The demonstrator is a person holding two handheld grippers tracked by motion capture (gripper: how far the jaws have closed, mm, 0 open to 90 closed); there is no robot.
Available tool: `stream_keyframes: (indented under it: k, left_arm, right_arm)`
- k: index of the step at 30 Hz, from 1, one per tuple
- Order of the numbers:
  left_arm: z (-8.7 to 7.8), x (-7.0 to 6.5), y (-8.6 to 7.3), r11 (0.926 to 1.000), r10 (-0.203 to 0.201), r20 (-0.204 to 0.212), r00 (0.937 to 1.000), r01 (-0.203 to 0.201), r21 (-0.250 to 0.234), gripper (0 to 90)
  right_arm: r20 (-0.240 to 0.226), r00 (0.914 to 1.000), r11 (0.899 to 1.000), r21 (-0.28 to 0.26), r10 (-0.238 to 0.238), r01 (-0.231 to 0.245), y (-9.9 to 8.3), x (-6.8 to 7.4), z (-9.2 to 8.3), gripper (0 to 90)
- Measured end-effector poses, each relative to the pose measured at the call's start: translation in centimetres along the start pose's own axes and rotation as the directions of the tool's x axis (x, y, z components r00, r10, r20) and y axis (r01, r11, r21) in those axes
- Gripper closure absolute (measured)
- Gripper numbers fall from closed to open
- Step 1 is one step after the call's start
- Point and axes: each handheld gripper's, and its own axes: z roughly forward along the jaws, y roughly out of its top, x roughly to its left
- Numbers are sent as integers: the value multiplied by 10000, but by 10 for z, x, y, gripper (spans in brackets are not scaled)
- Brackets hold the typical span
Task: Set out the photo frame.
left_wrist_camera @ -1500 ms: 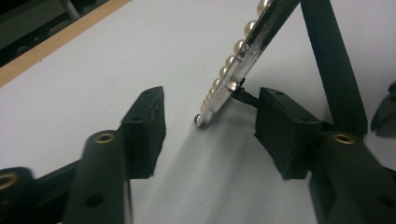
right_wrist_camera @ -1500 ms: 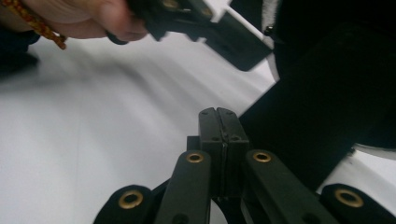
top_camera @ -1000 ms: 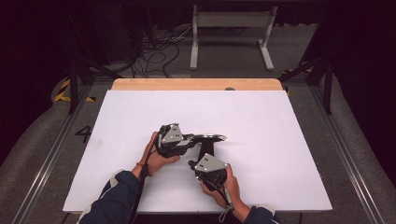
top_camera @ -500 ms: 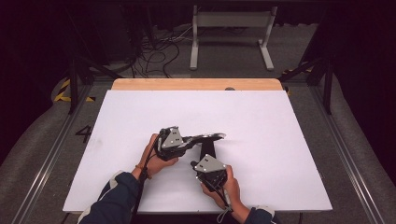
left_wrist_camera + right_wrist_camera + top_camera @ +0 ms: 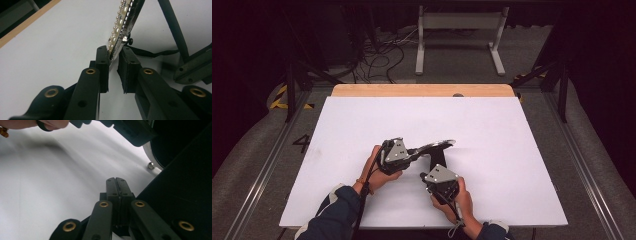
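White worktop: left gripper is closing on the mirror rim to tilt it up, right gripper clenched, steadying its black stand

- The left gripper has just been closing its jaws; they now pinch the rim of the pearl-edged mirror.
- The mirror tilts up off the white table, its far end seemingly higher than a second ago, though the high view is small.
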Motion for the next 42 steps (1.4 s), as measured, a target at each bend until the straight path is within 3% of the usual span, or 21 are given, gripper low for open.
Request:
stream_keyframes:
  k: [18, 42]
  left_arm:
    - [-2, -9, 2, 9999, 129, 99, 9999, -129, 64, 794]
    - [6, -19, 11, 9990, 431, 822, 9957, -422, -123, 781]
  right_arm:
    - [-127, 9990, 9991, 117, 420, -418, -7, -12, -8, 900]
    - [-17, 9970, 9964, 345, 776, -775, -21, -42, -19, 900]
